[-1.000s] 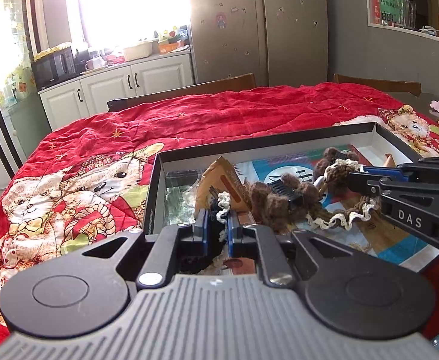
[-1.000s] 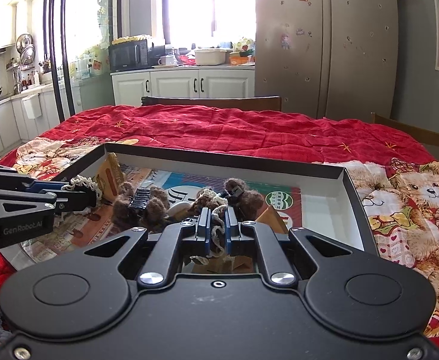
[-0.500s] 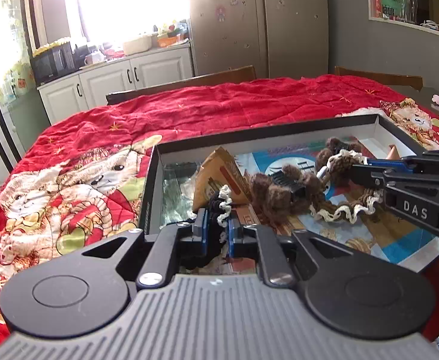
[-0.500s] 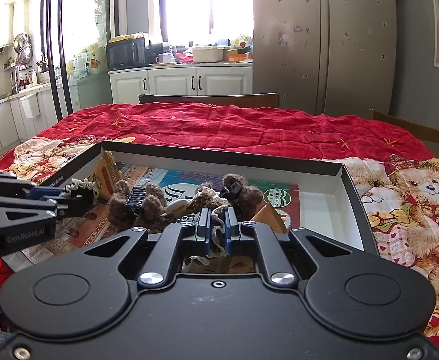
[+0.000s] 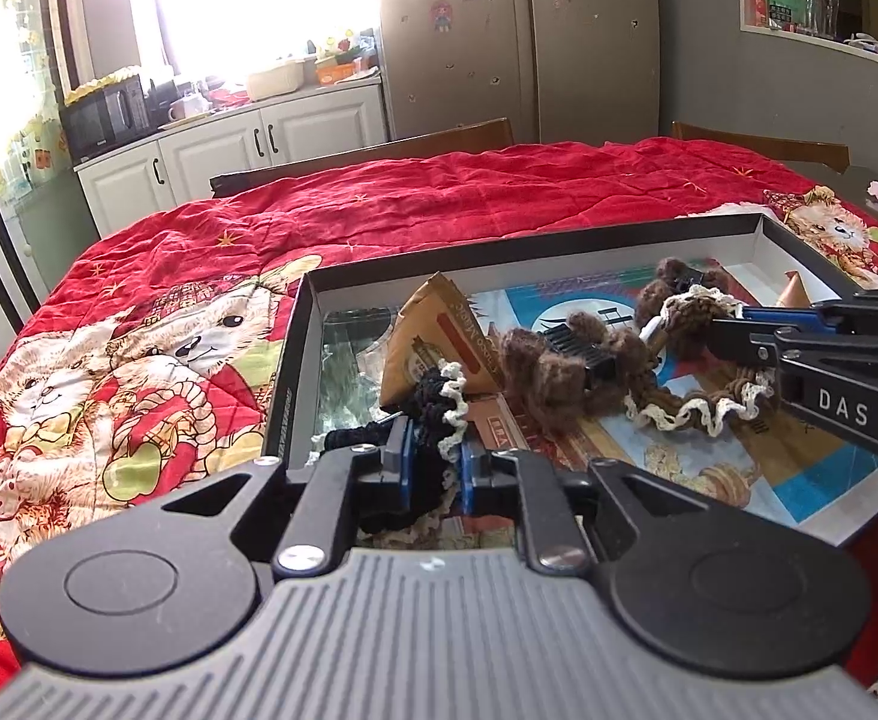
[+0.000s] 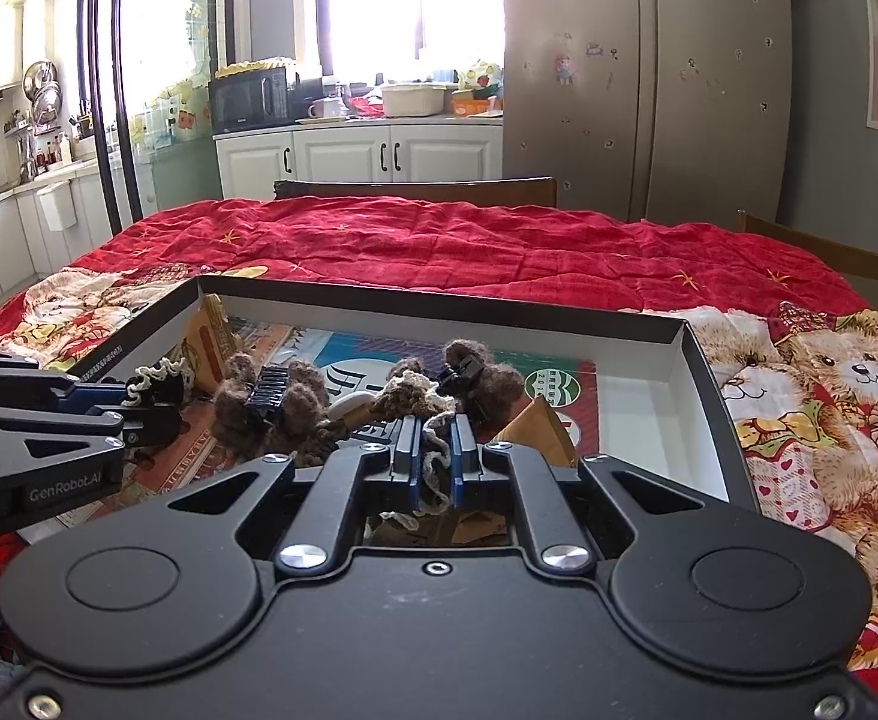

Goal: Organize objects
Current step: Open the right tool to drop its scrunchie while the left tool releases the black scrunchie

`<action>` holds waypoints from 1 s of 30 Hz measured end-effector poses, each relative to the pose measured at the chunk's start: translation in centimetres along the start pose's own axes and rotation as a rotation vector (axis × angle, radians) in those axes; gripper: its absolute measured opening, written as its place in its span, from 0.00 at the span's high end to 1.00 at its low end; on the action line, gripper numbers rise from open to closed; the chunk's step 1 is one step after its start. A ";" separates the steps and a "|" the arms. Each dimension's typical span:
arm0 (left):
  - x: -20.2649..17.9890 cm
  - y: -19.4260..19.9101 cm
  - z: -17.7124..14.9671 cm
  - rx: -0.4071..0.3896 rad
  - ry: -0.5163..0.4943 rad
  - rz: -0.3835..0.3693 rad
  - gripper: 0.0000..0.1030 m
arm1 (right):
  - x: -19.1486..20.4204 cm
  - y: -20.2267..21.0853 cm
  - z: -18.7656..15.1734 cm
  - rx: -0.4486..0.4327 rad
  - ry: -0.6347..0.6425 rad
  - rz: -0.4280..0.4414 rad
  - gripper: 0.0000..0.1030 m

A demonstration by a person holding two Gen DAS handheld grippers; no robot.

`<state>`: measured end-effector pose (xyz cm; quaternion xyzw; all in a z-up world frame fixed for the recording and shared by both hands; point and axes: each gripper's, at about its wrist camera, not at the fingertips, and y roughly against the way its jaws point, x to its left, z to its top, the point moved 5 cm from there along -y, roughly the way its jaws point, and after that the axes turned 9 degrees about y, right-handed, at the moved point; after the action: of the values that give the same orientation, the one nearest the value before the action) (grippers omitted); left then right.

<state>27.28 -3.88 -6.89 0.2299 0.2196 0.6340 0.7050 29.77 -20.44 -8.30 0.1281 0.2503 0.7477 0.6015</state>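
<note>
Left-wrist view first, from the left side across: a red quilt (image 5: 415,210) with teddy bears covers the table, and a shallow black box (image 5: 295,354) lies on it. At the box's near left corner the left gripper (image 5: 433,450) straddles a black crocheted scrunchie (image 5: 433,408) with a cream frill; its jaws are easing apart, and I cannot tell whether the pads still press on the yarn. Just beyond stands a tan paper packet (image 5: 433,336), then a fuzzy brown hair claw (image 5: 565,360) with a black comb. Farther right the right gripper (image 5: 721,333) reaches in, clenched on a brown scrunchie (image 5: 697,402) edged in cream. In the right-wrist view its fingers (image 6: 460,438) pinch cream yarn, and a second fuzzy claw (image 6: 475,375) lies beyond.
</note>
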 end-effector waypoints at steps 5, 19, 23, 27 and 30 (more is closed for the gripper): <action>0.1 0.0 0.0 0.001 0.009 -0.001 0.69 | 0.1 -0.1 0.0 0.006 0.003 -0.003 0.90; -0.1 0.7 0.3 -0.026 0.021 -0.018 0.37 | -0.3 0.4 0.1 -0.001 -0.008 -0.017 0.85; 0.0 1.2 0.5 -0.038 0.032 -0.023 0.33 | -0.3 1.1 0.4 -0.029 -0.015 -0.018 0.81; -0.1 1.8 0.7 -0.060 0.036 -0.032 0.26 | -0.3 1.9 0.7 -0.057 -0.015 -0.015 0.76; -0.2 2.3 0.8 -0.074 0.031 -0.033 0.25 | -0.1 2.3 0.8 -0.069 -0.008 -0.015 0.72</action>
<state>25.90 -3.94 -4.86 0.1902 0.2106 0.6335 0.7198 28.23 -20.75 -6.39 0.1085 0.2227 0.7509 0.6122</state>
